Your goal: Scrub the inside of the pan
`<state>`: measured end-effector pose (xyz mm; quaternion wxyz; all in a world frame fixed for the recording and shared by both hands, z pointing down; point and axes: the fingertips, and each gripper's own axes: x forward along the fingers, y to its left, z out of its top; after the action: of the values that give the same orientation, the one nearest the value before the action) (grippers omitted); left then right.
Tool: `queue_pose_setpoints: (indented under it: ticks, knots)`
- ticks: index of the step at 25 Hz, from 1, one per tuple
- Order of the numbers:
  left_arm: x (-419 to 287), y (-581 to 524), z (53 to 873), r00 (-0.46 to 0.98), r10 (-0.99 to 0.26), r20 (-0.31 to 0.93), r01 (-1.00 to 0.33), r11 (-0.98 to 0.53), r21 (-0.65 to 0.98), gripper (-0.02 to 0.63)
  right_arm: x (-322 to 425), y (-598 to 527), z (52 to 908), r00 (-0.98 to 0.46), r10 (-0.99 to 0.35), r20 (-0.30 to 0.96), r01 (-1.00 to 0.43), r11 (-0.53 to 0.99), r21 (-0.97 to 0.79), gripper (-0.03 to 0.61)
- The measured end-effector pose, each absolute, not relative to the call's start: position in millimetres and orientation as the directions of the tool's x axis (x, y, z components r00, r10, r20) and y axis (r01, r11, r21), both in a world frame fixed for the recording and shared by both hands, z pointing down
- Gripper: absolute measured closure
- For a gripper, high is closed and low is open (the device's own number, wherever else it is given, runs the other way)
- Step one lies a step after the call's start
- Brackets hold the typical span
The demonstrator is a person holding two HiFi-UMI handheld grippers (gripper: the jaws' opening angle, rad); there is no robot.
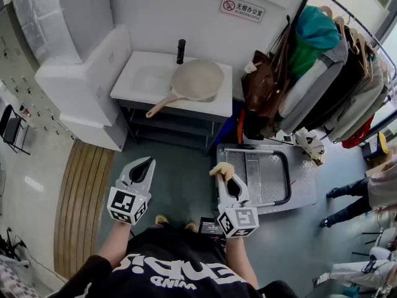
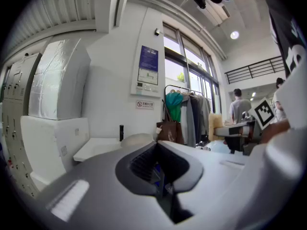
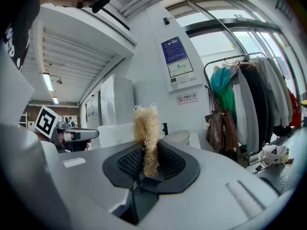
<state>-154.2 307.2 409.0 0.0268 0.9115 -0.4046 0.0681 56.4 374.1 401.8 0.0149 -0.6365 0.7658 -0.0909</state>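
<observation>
Two grippers: right gripper clamps a soft straw-coloured fibre scrubber, left gripper closed empty; rigid beige round pan, at the white bench's right edge, likely best steadied by its handle.

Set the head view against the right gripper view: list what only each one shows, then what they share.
Only the head view: the inside of the beige round pan, its wooden handle, and the curved wooden slatted strip on the floor.
Only the right gripper view: the blue wall notice and, close up, the black ribbed pads pressing on the straw-coloured fibre scrubber.
Both: the pan, the scrubber clamped in the right gripper, and the clothes rack.
</observation>
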Motion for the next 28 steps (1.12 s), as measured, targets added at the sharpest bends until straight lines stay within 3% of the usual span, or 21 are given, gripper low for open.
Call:
queue_pose_setpoints:
  ticks: [28]
  knots:
    - [-191,272,434,0.697,-0.701,0.151,-0.711,-0.704,0.012,0.617,25,358,418,-0.131,-0.986,0.103,-0.982,0.115,-0.147,0.505]
